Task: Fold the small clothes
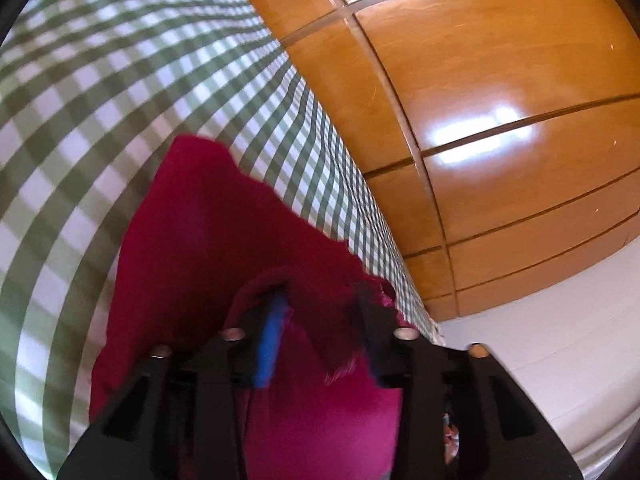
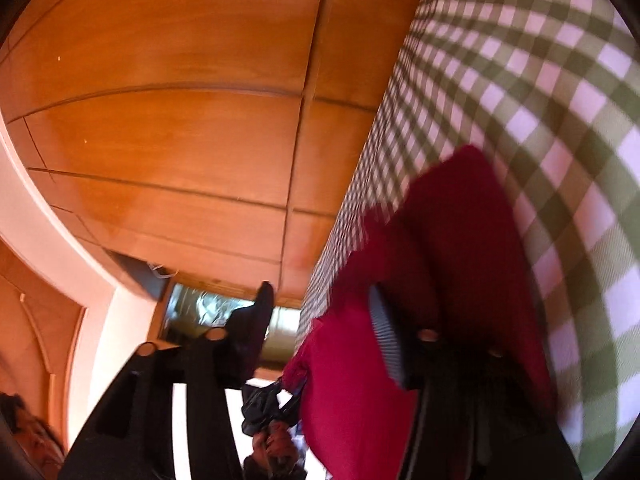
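Note:
A dark red garment (image 1: 208,232) lies on the green and white checked cloth (image 1: 100,80) and runs up between my left gripper's (image 1: 320,320) jaws. The jaws stand apart with a bunch of the red fabric between them; a blue pad (image 1: 270,344) shows on the left finger. In the right wrist view the same red garment (image 2: 452,232) drapes over my right gripper's (image 2: 320,320) right finger. The jaws are wide apart. The ribbed pad (image 2: 386,336) presses against the fabric, and the left finger (image 2: 256,320) is bare.
Orange wooden panelling (image 1: 480,80) rises beyond the edge of the checked cloth (image 2: 560,100) in both views. A white surface (image 1: 540,360) lies at the lower right of the left view. A window (image 2: 200,312) and a dark bundle (image 2: 264,404) show low in the right view.

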Demonstrator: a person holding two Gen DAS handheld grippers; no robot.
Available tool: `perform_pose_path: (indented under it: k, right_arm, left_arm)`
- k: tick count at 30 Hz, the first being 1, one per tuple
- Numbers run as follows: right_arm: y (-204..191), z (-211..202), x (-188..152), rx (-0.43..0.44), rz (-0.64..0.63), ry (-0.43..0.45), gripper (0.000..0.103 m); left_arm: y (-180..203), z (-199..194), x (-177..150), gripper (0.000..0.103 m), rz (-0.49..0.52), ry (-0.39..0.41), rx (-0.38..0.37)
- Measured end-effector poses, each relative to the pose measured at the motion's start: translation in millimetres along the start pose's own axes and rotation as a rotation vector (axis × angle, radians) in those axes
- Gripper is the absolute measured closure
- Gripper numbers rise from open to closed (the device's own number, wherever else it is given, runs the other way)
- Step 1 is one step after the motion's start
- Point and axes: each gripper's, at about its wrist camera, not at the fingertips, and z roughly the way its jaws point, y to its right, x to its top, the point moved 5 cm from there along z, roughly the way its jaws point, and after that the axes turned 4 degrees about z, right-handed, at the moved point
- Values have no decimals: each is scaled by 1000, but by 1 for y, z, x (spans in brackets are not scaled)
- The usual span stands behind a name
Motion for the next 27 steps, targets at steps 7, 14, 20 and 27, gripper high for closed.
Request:
perform_pose_path:
  k: [7, 14, 20, 27]
  right_arm:
    - [-22, -19, -8, -258, -245, 120, 33]
    - [-46, 5, -31, -582, -572, 59, 33]
    - [-27, 40, -24, -674, -549, -28, 76]
    - [-37, 52, -9, -734, -559, 63, 96]
  left_arm:
    - [1, -31, 4, 29, 116, 208, 204]
    - [13, -1, -6, 17, 333, 113, 394]
    - [11, 26, -11, 31, 436, 39, 534]
    - [-3, 11, -24, 90, 404, 145, 592]
